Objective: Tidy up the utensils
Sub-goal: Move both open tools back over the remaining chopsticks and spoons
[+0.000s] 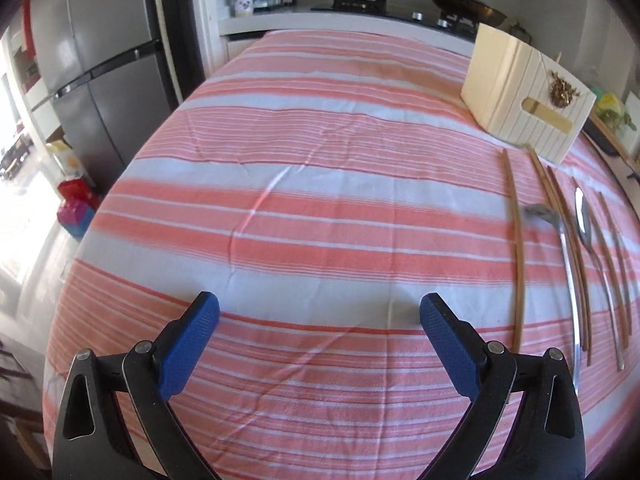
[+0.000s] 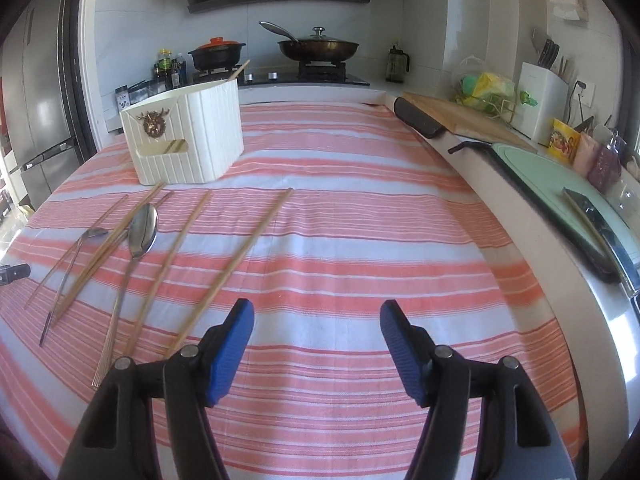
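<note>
Several wooden chopsticks and two metal spoons lie loose on the striped tablecloth, in front of a white ribbed utensil holder. The large spoon and the small spoon rest among the chopsticks. My right gripper hovers open over bare cloth, to the right of the nearest chopstick, with nothing between its fingers. The left wrist view has the same chopsticks, spoons and holder at the right. My left gripper stands wide open over cloth to their left, holding nothing.
A stove with a black pot and a wok lines the back counter. A wooden cutting board, a knife block and a green board with a knife sit along the right. A grey fridge stands at the left.
</note>
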